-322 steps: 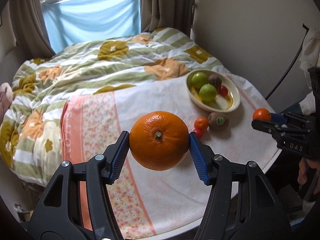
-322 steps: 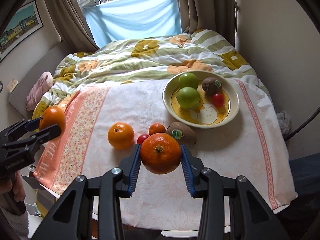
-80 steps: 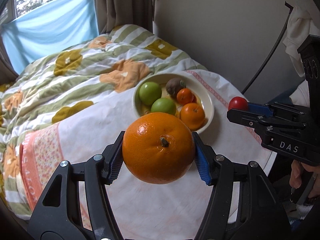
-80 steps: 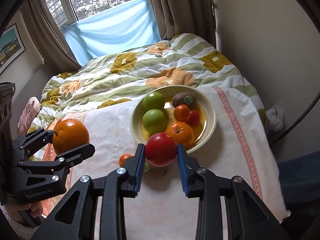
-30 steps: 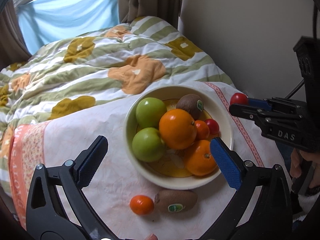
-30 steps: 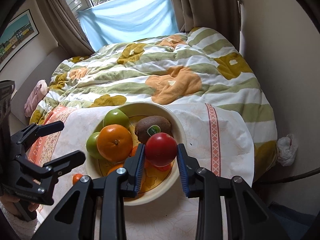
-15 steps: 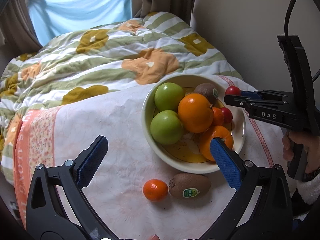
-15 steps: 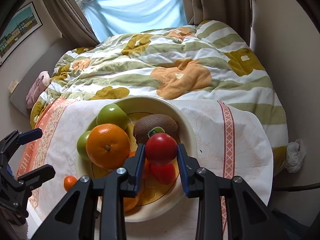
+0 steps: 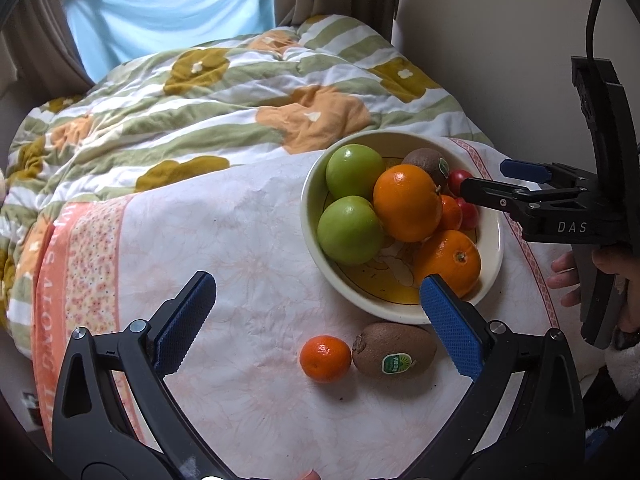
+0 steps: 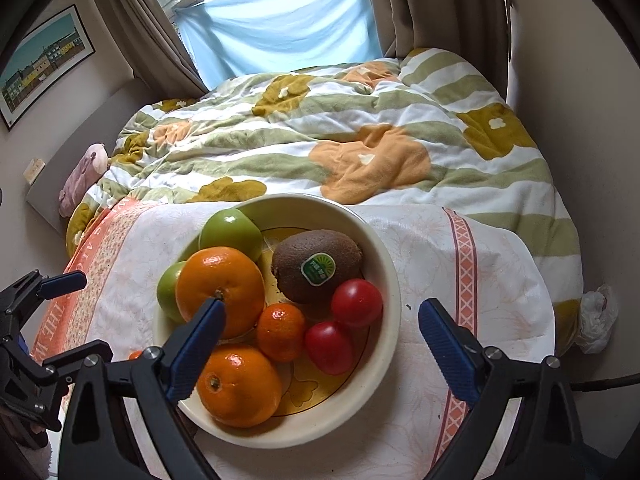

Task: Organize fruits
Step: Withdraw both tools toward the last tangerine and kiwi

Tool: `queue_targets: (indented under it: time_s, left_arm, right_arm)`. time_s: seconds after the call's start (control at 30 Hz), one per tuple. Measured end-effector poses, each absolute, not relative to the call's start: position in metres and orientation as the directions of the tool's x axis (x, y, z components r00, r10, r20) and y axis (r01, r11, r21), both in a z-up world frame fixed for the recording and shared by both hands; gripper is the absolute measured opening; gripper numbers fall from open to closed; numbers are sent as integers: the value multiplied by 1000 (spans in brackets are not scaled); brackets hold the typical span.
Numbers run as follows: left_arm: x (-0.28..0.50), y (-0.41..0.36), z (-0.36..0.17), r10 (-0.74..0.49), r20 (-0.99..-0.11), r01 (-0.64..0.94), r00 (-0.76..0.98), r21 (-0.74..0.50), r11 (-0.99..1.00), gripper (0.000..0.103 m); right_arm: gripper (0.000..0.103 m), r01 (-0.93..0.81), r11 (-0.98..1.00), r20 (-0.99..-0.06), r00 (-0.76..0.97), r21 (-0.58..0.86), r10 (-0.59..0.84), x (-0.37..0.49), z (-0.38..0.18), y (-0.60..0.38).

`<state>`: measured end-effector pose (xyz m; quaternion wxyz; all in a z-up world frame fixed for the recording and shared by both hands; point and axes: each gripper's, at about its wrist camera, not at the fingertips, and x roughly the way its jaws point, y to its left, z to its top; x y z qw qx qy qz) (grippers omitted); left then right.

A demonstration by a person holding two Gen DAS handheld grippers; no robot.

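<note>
**Both grippers wide over the fruit bowl, two fruits lying outside it**

The right gripper (image 10: pixel 320 320) is hovering above the cream bowl (image 10: pixel 390 276), its jaws opening with nothing pressed between the blue pads. Below it, two red tomatoes (image 10: pixel 356 303) are lying side by side in the bowl's right half, against a stickered kiwi (image 10: pixel 316 266). Sharing the bowl are two green apples (image 9: pixel 354 176), a large orange (image 10: pixel 220 290) resting on top of the pile, a small mandarin (image 10: pixel 281 332) and another orange (image 10: pixel 239 388) near the front rim.

The left gripper (image 9: pixel 316 322) is standing wide apart and is gripping nothing, pointing down at the tablecloth (image 9: pixel 240 232) just in front of the bowl. Between its fingers, near the table's front edge, a loose mandarin (image 9: pixel 325 358) and a second kiwi (image 9: pixel 394 350) are sitting side by side, about touching, the kiwi just outside the bowl's front rim.

The bowl is sitting toward the table's far right, close to the flowered quilt (image 9: pixel 224 92) beyond. A hand (image 9: pixel 600 276) is holding the right gripper's handle at the table's right edge.
</note>
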<state>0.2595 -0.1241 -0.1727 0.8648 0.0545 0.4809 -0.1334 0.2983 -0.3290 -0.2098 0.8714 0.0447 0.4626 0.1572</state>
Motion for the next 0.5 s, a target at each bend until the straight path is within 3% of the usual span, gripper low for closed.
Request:
queue_targets:
  time_s: [0.5]
  left_arm:
    - [222, -92, -107, -217, -773, 327, 597, -13, 945, 103]
  right_arm:
    - [96, -180, 971, -761, 604, 161, 238, 242, -137, -314]
